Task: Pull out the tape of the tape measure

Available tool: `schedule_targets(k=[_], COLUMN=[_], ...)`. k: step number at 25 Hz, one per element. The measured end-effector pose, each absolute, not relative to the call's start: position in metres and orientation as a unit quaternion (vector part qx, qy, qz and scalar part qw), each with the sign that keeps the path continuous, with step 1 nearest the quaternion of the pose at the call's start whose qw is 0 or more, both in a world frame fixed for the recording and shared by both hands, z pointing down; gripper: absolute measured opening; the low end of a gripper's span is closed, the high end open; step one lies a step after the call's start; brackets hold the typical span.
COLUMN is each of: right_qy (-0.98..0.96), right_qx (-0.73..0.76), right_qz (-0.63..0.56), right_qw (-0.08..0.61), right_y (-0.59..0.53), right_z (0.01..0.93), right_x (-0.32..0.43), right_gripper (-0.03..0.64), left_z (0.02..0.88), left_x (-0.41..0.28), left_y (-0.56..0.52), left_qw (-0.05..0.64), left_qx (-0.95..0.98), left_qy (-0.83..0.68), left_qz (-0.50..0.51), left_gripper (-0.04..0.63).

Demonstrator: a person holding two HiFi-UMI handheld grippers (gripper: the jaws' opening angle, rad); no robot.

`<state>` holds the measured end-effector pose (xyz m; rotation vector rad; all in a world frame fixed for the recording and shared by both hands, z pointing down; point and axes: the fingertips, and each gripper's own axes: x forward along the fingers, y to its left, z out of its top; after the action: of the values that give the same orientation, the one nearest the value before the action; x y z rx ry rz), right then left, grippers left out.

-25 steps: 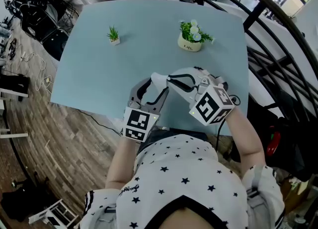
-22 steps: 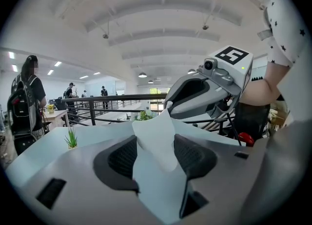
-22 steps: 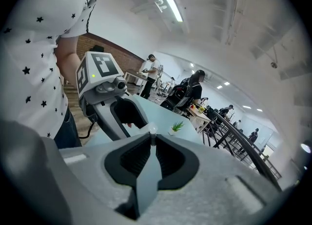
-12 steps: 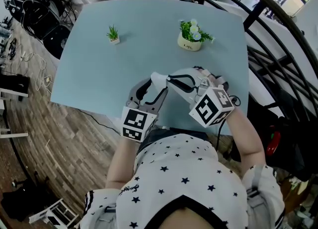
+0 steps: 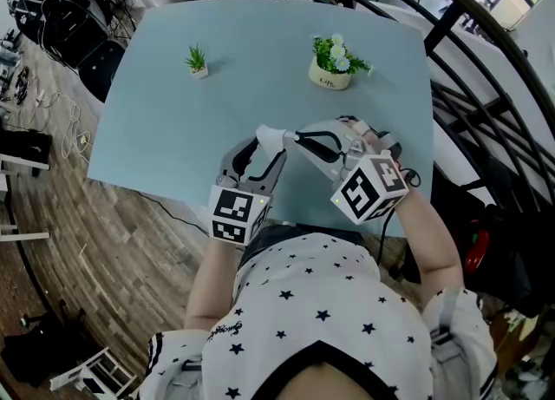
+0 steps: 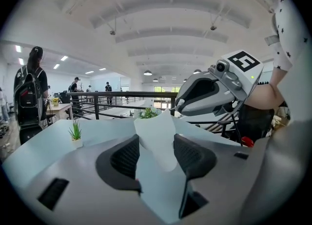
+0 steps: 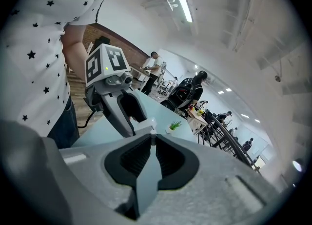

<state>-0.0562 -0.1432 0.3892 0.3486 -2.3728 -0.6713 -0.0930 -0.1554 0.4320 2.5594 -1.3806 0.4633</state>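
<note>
Left gripper [image 5: 265, 146], tape measure [image 5: 270, 136] slightly leftward

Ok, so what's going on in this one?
A person at a light blue table holds a gripper in each hand. The left gripper is clamped on a small white tape measure. The right gripper is pinched shut on what looks like the tape's end tab, right beside the case. No length of tape shows between them yet.

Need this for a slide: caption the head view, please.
Left gripper holds a white tape measure over the blue table; right gripper pinches the tape tip.
</note>
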Motion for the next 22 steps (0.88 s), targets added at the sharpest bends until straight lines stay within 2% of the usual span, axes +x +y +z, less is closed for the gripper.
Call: schedule_targets(k=[9,13,22], right_qy=[-0.896,-0.895,-0.886], right_qx=[0.142,0.149,0.166], right_qz=[-0.263,-0.264,-0.268], right_qw=[0.328,0.328,0.340], right_y=[-0.143,-0.145,-0.146], right_z=[0.390,0.386,0.386], right_x=[-0.044,-0.035,-0.011], right_gripper=[0.041,0.041,0.040], left_z=[0.437,0.440,0.446], left_x=[-0.094,-0.110,-0.131], left_y=[-0.161,-0.167,-0.178], left_qw=[0.086,0.103,0.092], left_qx=[0.855,0.846,0.821], left_qy=[-0.480,-0.496,-0.527], left_qz=[0.174,0.168,0.198], left_gripper=[0.218,0.216,0.216])
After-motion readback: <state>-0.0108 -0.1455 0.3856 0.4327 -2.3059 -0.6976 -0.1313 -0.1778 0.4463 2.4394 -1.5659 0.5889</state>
